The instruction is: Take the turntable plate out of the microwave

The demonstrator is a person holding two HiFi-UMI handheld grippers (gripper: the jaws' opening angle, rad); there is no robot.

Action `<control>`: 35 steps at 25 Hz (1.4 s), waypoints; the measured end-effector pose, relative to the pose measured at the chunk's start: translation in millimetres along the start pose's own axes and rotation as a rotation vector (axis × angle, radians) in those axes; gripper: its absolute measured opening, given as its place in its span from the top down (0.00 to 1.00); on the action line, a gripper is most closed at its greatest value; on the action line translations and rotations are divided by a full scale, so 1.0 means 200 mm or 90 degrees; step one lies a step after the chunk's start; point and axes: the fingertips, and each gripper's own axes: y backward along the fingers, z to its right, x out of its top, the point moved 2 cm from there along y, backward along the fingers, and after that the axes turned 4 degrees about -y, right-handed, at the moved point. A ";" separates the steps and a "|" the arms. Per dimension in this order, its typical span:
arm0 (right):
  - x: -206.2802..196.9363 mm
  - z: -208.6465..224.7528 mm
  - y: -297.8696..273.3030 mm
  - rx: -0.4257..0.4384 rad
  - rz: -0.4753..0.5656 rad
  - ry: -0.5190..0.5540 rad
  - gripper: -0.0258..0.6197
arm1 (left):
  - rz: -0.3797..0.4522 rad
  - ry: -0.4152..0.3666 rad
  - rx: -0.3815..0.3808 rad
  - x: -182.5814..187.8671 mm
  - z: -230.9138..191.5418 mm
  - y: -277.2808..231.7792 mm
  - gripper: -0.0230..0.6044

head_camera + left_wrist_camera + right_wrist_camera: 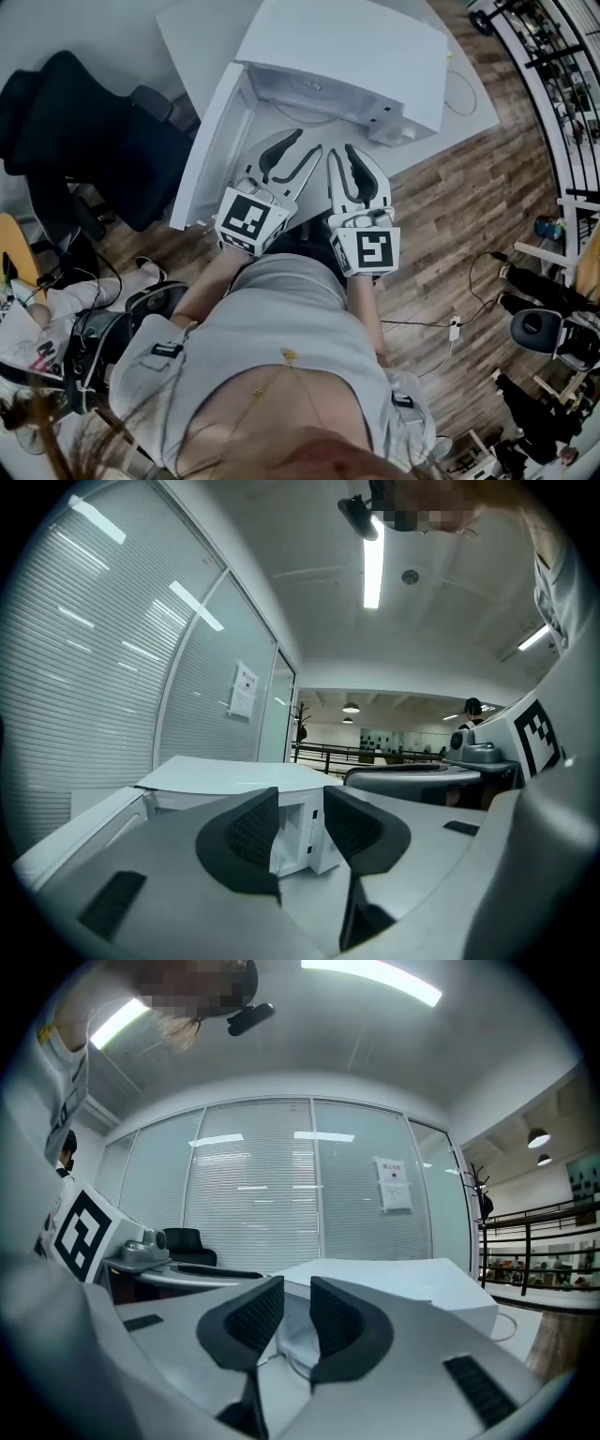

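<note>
A wood-plank floor [450, 216] lies under a white table [202, 52], with a black chair [84, 131] just beside it. Glass walls hung with blinds [253, 1194] carry a posted notice [395, 1185]. Strip lights [373, 569] burn overhead, and a black railing [527, 1246] edges the far side.

Cool, even light from ceiling tubes [372, 569]; heavy fisheye bending, dark vignetted corners; soft shadows

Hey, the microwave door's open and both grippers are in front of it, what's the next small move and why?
Probably ease the right gripper forward into the microwave, toward the rim of the turntable plate. The door is swung wide, the plate lies inside, and this gripper and the left gripper sit short of the cavity, jaws apart, empty.
</note>
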 end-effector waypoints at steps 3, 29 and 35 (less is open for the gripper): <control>-0.03 0.01 -0.03 -0.004 -0.004 -0.005 0.82 | -0.004 -0.002 -0.006 -0.02 -0.02 -0.03 0.72; -0.45 0.30 -0.28 0.000 -0.114 -0.045 0.82 | -0.084 0.046 0.034 -0.43 -0.16 -0.36 0.72; -0.57 0.34 -0.35 0.002 -0.159 -0.058 0.82 | -0.125 0.076 0.045 -0.56 -0.23 -0.42 0.72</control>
